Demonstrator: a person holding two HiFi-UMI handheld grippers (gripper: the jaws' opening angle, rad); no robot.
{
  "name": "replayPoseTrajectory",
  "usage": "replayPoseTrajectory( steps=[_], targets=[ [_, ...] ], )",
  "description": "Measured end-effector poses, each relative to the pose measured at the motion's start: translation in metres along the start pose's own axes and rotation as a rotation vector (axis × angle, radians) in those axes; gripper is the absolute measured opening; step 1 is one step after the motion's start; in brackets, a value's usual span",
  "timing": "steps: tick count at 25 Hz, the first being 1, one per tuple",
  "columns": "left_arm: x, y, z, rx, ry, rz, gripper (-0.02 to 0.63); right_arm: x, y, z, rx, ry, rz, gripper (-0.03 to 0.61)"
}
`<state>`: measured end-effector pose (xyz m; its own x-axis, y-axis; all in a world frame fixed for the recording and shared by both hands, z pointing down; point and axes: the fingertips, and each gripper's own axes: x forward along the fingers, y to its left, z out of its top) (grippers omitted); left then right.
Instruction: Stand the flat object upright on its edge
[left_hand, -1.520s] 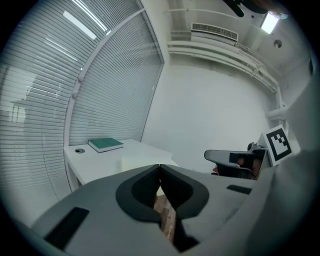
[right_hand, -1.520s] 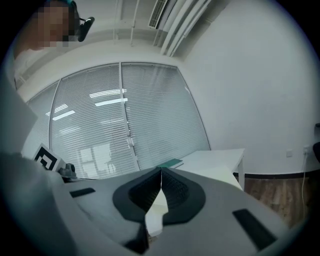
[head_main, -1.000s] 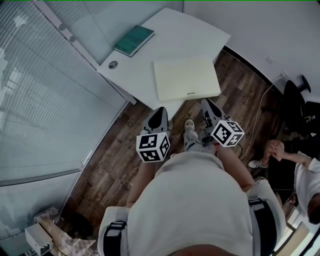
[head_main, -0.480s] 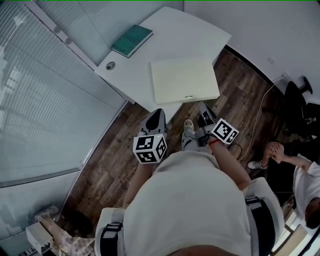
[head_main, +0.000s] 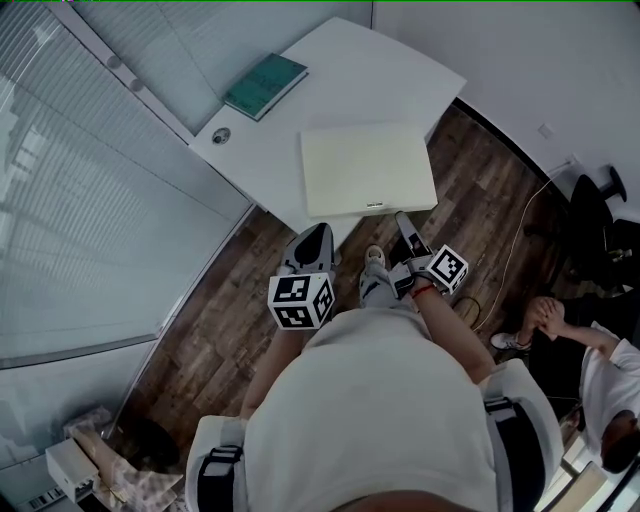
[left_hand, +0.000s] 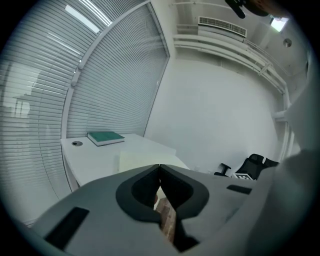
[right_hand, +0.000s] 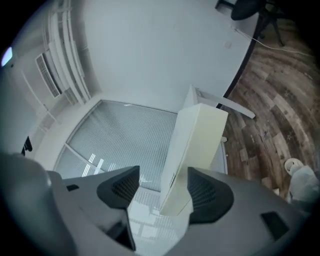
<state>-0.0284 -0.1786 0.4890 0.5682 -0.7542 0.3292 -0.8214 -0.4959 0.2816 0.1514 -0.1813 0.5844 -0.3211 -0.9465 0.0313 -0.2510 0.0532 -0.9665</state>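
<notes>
A flat cream case (head_main: 365, 170) lies on the white table (head_main: 270, 160), its near edge over the table's front rim. In the right gripper view the case (right_hand: 192, 145) shows edge-on, because the gripper is rolled onto its side. My right gripper (head_main: 403, 222) is at that near edge; its jaws have just been opening and stand open, with the case's edge between them (right_hand: 162, 189) but not pinched. The case sits closer to one pad (right_hand: 207, 192). My left gripper (head_main: 315, 245) hangs in front of the table, its jaws shut (left_hand: 160, 167) on nothing.
A green book (head_main: 265, 85) and a round grommet (head_main: 221, 135) are at the table's far left. A glass wall with blinds runs along the left. A seated person (head_main: 600, 370), an office chair (head_main: 600, 200) and a floor cable (head_main: 520, 230) are to the right.
The right gripper has dropped and rolled onto its side at the case's near edge, and its jaws have opened. The left gripper has barely shifted.
</notes>
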Motion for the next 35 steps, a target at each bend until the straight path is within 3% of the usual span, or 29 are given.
replayPoseTrajectory(
  steps=[4, 13, 35],
  targets=[
    [0.005, 0.000, 0.000, 0.000, 0.004, 0.009, 0.021, 0.003, -0.023, 0.001, 0.082, -0.033, -0.042, 0.358],
    [0.016, 0.006, 0.002, -0.008, 0.006, 0.029, 0.021, 0.020, -0.043, 0.011, 0.093, -0.067, -0.071, 0.400],
    [0.026, 0.023, 0.001, -0.023, 0.019, 0.085, 0.021, 0.067, -0.082, 0.039, 0.201, -0.149, -0.121, 0.414]
  ],
)
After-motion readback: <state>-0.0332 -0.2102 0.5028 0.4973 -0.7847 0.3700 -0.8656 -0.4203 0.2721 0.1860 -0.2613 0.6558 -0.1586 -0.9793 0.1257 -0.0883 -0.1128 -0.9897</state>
